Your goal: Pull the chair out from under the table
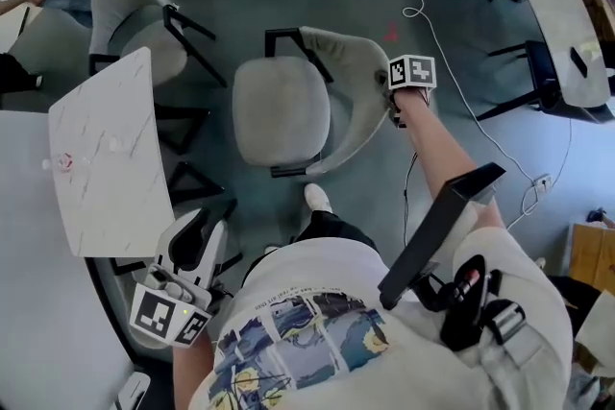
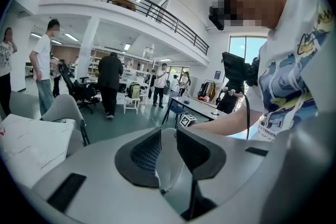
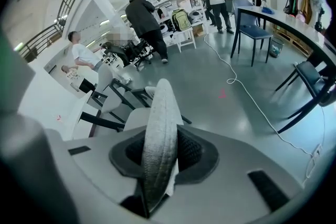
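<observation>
A grey upholstered chair [image 1: 279, 115] with black legs stands on the floor to the right of the white marble table [image 1: 106, 158], clear of its top. My right gripper [image 1: 396, 106] is shut on the edge of the chair's curved backrest [image 1: 360, 91]. In the right gripper view that padded edge [image 3: 160, 128] fills the gap between the jaws of the right gripper [image 3: 163, 157]. My left gripper [image 1: 197, 230] hangs low beside the table's near corner, away from the chair. Its jaws stand apart with nothing between them in the left gripper view [image 2: 168, 149].
A second grey chair [image 1: 135, 24] sits at the table's far end. A white cable [image 1: 452, 62] trails across the floor right of the held chair. A long table [image 1: 567, 24] with dark chairs [image 1: 538, 72] stands at the far right. Several people stand farther off [image 3: 147, 18].
</observation>
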Motion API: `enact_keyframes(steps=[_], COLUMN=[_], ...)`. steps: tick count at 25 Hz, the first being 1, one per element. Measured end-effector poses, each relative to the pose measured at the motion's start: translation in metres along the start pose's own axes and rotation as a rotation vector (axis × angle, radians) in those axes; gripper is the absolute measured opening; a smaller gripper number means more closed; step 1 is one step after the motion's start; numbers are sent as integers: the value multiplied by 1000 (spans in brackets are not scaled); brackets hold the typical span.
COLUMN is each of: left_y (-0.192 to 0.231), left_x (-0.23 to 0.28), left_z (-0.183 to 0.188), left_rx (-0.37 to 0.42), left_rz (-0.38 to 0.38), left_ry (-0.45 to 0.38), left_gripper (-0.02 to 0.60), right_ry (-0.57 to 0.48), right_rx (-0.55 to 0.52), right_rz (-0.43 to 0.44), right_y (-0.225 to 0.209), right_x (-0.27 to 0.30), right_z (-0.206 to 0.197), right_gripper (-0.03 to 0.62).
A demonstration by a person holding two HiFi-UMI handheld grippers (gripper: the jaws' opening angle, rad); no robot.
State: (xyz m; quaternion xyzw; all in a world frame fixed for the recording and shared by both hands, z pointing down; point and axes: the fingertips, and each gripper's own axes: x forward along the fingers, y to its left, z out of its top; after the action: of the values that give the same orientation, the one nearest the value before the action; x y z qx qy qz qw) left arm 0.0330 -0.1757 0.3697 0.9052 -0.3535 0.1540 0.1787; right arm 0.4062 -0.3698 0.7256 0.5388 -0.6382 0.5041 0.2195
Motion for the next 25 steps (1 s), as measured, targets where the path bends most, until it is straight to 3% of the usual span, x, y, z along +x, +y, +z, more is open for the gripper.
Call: enact_keyframes(steps=[7, 17, 25], left_y=[-5, -9, -11], left_x=[2, -7, -28], left_z=[-1, -4, -6], left_rx=[4, 7, 23], left_rz=[-10, -5, -15], left_ry=[13, 15, -12], left_gripper=[77, 77, 77], right_ry=[5, -3, -69], right_rx=[-21, -58, -105], right_rz=[-9, 6, -70], right_y=[-30, -26, -24], right_x=[-13, -13, -45], right_z=[8, 8, 10], right_gripper=[95, 111, 137])
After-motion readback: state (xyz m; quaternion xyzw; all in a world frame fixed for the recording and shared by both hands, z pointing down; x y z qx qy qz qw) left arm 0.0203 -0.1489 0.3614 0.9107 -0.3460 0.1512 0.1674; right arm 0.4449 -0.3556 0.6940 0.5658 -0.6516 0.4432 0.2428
